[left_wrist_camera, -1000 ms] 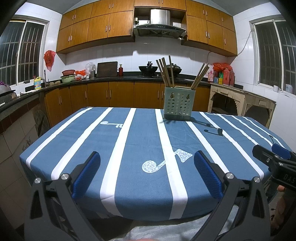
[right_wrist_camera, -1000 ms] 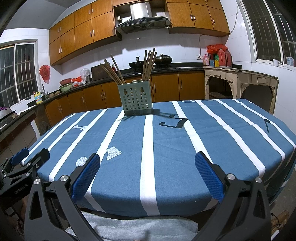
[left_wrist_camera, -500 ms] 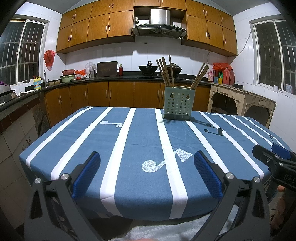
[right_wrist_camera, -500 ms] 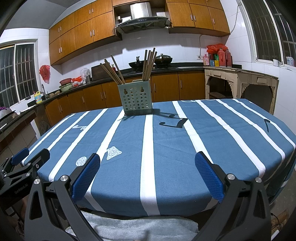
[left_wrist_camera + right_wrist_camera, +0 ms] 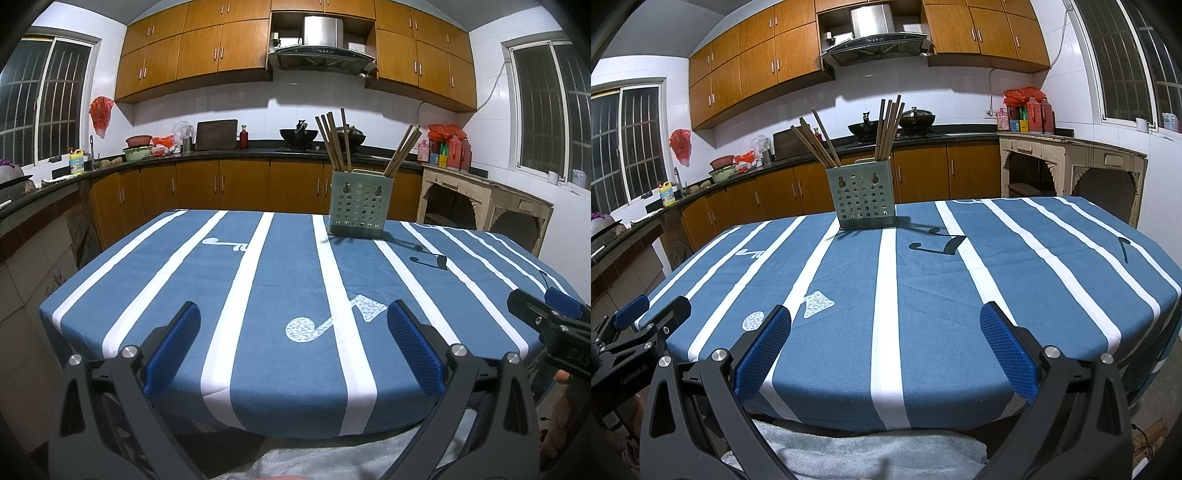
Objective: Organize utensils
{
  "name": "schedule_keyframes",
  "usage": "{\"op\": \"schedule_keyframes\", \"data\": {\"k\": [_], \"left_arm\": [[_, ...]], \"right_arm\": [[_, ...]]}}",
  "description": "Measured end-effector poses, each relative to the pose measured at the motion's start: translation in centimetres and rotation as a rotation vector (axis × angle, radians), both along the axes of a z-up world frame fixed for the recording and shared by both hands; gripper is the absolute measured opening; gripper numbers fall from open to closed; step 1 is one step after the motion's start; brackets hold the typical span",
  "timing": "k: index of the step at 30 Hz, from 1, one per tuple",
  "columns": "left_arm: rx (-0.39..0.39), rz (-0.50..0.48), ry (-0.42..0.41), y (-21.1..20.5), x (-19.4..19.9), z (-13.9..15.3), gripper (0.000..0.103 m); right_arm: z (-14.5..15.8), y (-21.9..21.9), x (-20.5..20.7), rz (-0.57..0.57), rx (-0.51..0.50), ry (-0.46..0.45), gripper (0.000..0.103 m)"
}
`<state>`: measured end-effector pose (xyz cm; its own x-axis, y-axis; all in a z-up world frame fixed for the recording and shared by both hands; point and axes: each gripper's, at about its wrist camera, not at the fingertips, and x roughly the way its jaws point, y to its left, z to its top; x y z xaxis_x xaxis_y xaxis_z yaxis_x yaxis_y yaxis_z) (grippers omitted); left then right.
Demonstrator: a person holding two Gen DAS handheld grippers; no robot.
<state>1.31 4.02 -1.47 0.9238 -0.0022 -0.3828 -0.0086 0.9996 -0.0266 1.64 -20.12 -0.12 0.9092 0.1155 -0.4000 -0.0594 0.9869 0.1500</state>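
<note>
A pale green perforated utensil holder (image 5: 359,207) (image 5: 866,201) stands upright at the far side of the table, with several wooden chopsticks (image 5: 334,138) (image 5: 888,127) sticking out of it in two bunches. My left gripper (image 5: 293,350) hovers at the near table edge, open, with nothing between its blue pads. My right gripper (image 5: 886,350) is held the same way, open and empty. Each gripper shows at the side of the other's view: the right gripper (image 5: 546,314) and the left gripper (image 5: 646,314).
A blue tablecloth (image 5: 288,280) with white stripes and music notes covers the table. Kitchen counters (image 5: 207,155) with a wok, bottles and bowls run behind and to the left. A worn cream cabinet (image 5: 480,199) stands at the right. A pale towel (image 5: 871,450) lies below the near edge.
</note>
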Motion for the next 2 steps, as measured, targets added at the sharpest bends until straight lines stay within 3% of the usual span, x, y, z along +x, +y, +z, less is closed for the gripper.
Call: {"op": "schedule_keyframes", "data": {"k": [2], "left_arm": [[0.002,-0.003,0.001,0.01,-0.24,-0.03,0.099]], "right_arm": [[0.05,-0.02,0.04,0.000,0.000,0.000,0.101]]}}
